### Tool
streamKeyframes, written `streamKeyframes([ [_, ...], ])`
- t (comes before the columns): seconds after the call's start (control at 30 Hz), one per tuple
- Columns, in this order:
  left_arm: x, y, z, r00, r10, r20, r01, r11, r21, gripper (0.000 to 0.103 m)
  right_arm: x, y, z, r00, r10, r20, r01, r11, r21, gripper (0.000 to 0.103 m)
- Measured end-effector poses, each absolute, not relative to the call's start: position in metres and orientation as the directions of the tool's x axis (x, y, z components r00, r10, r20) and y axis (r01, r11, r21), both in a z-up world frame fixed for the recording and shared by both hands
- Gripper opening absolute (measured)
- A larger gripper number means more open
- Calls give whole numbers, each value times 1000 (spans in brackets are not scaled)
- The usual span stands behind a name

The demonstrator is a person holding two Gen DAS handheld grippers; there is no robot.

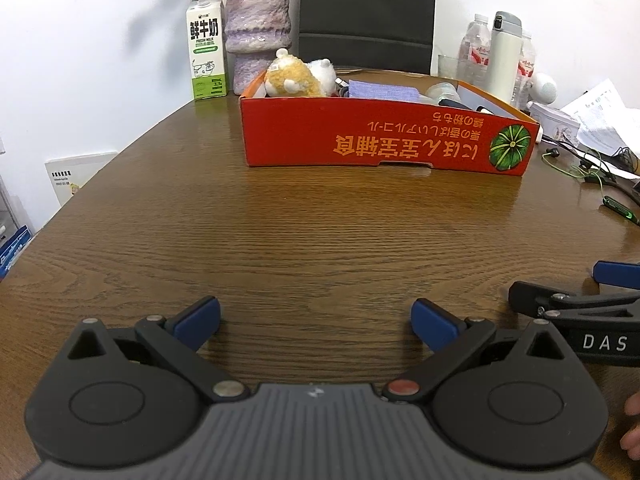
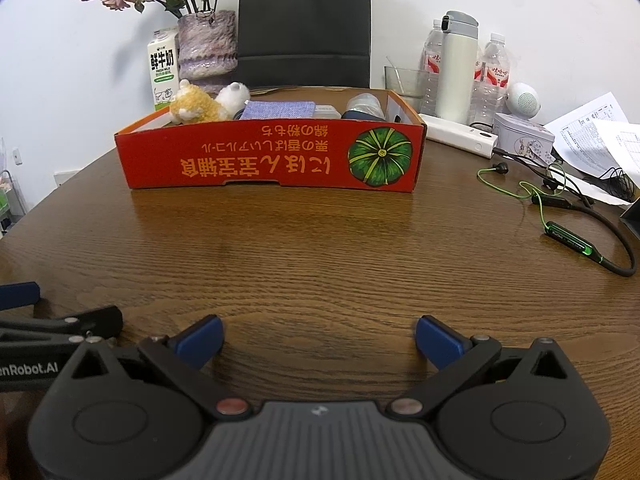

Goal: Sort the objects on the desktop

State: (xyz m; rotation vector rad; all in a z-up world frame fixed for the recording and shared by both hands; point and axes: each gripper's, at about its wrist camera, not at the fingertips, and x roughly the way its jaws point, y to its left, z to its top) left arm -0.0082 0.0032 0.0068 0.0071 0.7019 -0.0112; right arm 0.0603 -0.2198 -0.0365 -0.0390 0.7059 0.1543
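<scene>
I hold both grippers low over the near part of the round wooden table (image 1: pixel 280 232). My left gripper (image 1: pixel 316 316) has its two blue fingers spread wide with nothing between them, and my right gripper (image 2: pixel 318 336) is the same, fingers wide apart and empty. They are side by side, close to each other: in the left view the right one enters from the right edge, and a bit of the person's hand (image 1: pixel 634 424) shows there.

In front of both grippers the table is bare wood up to the red cardboard box (image 2: pixel 272 160), which stands in the middle, its long printed wall facing me. The table edge curves away on the left in both views.

Inside the box I see a yellow plush toy (image 2: pixel 192 106) and a white plush toy (image 2: pixel 234 94) at the left end, then a blue cloth pouch (image 2: pixel 278 110), and some pale and dark things at the right end that I cannot name.

Behind the box stand a milk carton (image 1: pixel 206 48), a purple vase (image 1: pixel 256 28) and a black chair (image 2: pixel 304 20). To the right are water bottles (image 2: pixel 494 72), a white flask (image 2: pixel 460 64), a glass (image 2: pixel 404 80), a tin (image 2: pixel 522 136), papers (image 2: pixel 596 132) and a green earphone cable (image 2: pixel 560 220) lying on the wood.
</scene>
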Motion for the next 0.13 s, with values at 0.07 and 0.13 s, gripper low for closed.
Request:
streamKeyframes([
  [0.07, -9, 4, 7, 764, -5, -645, 8, 1000, 2, 103, 60, -220, -37, 750, 129, -649, -156, 988, 16, 103],
  [0.13, -9, 4, 7, 764, -5, -645, 8, 1000, 2, 103, 60, -219, -36, 750, 129, -649, -157, 988, 16, 103],
])
